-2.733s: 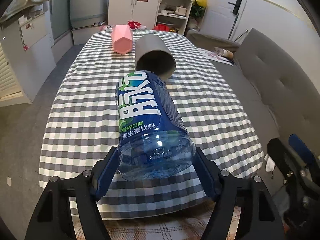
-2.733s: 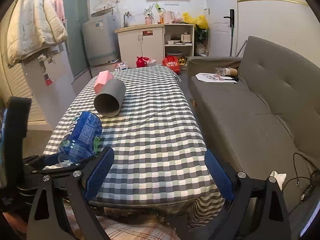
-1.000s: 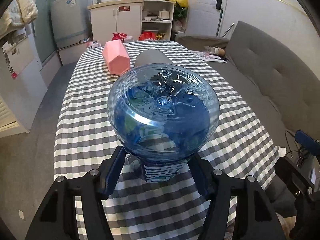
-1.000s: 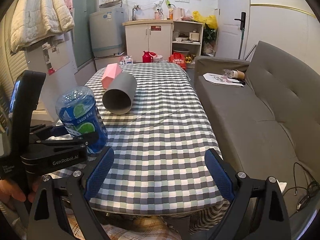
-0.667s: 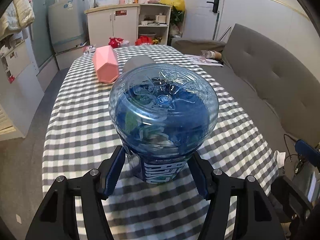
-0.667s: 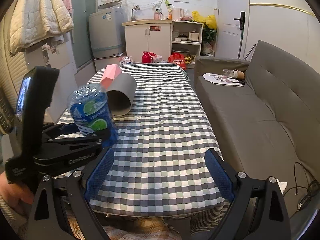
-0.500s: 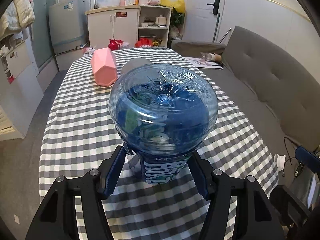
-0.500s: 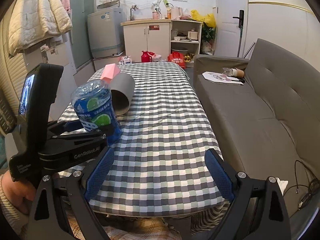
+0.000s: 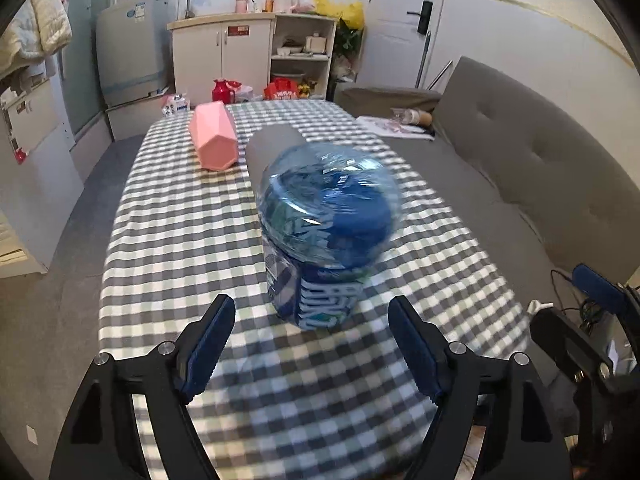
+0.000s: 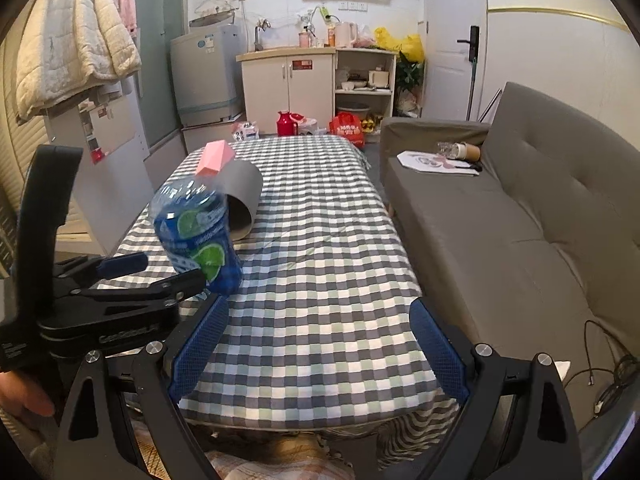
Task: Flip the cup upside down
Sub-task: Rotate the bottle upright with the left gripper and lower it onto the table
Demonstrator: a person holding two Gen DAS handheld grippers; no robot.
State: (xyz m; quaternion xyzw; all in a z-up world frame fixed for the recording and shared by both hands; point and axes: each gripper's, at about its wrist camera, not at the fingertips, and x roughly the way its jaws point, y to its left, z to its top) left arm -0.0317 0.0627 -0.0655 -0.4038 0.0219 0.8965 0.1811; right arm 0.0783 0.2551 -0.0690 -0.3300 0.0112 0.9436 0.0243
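Note:
The blue plastic cup [image 9: 328,232], a cut bottle with a blue label, is mouth down on the checked tablecloth with its ribbed base up. It is blurred and leans to one side; in the right wrist view the blue cup [image 10: 196,232] tips toward the left. My left gripper [image 9: 312,312] is open, with its blue pads [image 9: 210,338] on either side of the cup's lower end and apart from it. My right gripper [image 10: 318,308] hangs open over the table's near end with nothing between its fingers.
A grey cup [image 9: 272,148] lies on its side just behind the blue one, with a pink faceted cup [image 9: 214,142] beyond it. The checked table [image 9: 180,240] has a grey sofa [image 9: 540,184] along its right side. A cabinet and a washing machine stand at the back.
My left gripper, shut on the blue cup half a second ago, has opened and drawn back. The cup has left its pads and now sits base up on the cloth, leaning.

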